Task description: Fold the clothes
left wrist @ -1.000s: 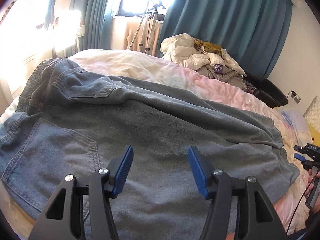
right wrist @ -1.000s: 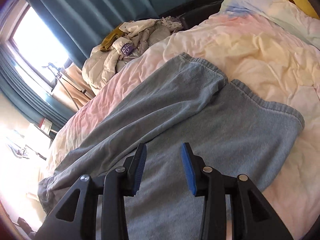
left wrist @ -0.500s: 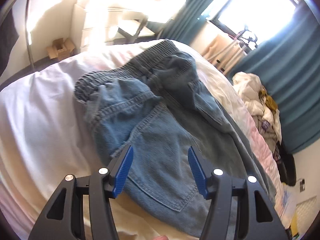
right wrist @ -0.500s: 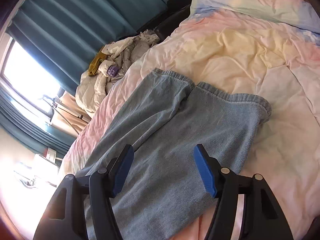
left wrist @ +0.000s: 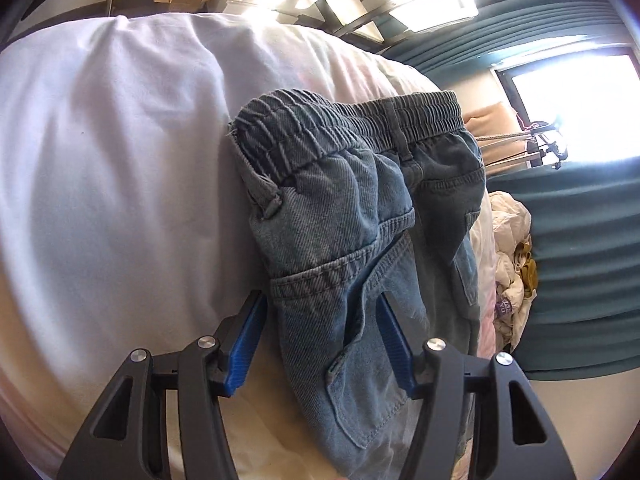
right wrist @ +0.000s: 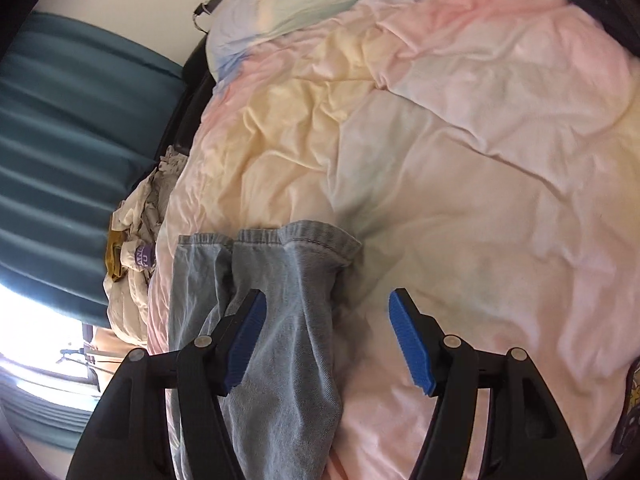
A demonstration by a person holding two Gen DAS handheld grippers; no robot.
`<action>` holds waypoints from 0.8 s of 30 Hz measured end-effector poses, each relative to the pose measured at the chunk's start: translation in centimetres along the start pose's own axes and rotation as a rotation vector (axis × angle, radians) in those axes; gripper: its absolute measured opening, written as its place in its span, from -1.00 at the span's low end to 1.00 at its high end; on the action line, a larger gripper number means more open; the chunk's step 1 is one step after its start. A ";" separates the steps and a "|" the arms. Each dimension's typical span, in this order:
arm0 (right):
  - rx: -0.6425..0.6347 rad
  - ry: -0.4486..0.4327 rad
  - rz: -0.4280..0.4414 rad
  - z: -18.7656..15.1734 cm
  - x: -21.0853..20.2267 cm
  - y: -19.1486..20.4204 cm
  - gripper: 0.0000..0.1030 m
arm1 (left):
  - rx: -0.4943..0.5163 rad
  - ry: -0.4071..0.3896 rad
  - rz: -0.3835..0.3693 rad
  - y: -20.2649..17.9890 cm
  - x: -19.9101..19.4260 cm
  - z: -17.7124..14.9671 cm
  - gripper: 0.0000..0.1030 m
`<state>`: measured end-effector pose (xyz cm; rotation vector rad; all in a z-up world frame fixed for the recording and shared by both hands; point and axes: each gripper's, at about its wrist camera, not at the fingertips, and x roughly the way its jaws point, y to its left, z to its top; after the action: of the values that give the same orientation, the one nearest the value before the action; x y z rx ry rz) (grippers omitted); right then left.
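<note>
Currently the jeans (left wrist: 352,248) lie flat on the duvet (right wrist: 460,160). Left gripper (left wrist: 320,344) straddles the waist edge and right gripper (right wrist: 326,340) the leg hem, jaws spread. Risk: closing may pinch duvet fabric too, dragging bedding into the fold.

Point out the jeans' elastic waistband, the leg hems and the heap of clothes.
elastic waistband (left wrist: 360,120), left wrist view, on the gathered band.
leg hems (right wrist: 296,236), right wrist view, on the stitched edge.
heap of clothes (right wrist: 132,256), right wrist view, on pale fabric.
</note>
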<state>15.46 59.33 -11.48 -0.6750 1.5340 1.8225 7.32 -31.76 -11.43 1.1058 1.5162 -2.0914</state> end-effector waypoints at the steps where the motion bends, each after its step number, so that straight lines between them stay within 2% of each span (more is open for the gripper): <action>1: 0.025 0.021 0.018 -0.1 0.6 -0.4 0.26 | -0.005 0.007 -0.010 -0.1 0.3 0.1 0.13; 4: 0.107 0.090 0.075 -0.7 2.3 -1.4 0.26 | -0.013 0.050 -0.045 -0.3 1.7 0.1 0.13; 6: 0.156 0.129 0.105 -1.1 3.4 -1.8 0.26 | -0.023 0.047 -0.073 -0.3 2.0 0.3 0.13; 10: 0.169 0.143 0.124 -1.3 4.7 -1.5 0.26 | -0.053 0.044 -0.109 -0.3 2.7 0.6 0.07; 14: 0.112 0.111 0.114 -1.0 5.4 -0.4 0.26 | -0.065 0.039 -0.095 -0.4 3.3 0.8 -0.10; 17: 0.060 0.101 0.124 -0.9 6.1 0.6 0.20 | -0.034 0.000 -0.076 -1.1 3.0 0.7 -0.42; 19: -0.001 0.081 0.111 -0.9 6.2 1.8 -0.07 | -0.003 -0.032 -0.070 -1.8 2.5 0.5 -0.63; 20: -0.036 0.067 0.090 -0.8 6.1 2.3 -0.26 | 0.018 -0.051 -0.069 -2.1 2.3 0.3 -0.78; 21: -0.061 0.055 0.074 -0.8 6.0 2.7 -0.54 | 0.039 -0.076 -0.068 -2.5 1.8 0.2 -0.81; 23: -0.093 0.035 0.059 -1.0 5.6 3.2 -0.86 | 0.079 -0.135 -0.078 -3.4 0.7 -0.4 -0.85; 24: -0.106 0.025 0.065 -1.0 5.4 3.5 -0.87 | 0.098 -0.165 -0.088 -3.8 0.1 -0.8 -0.86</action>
<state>9.28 58.78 -13.37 -0.7075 1.4991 1.9621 5.08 -29.58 -9.09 0.8880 1.4211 -2.2760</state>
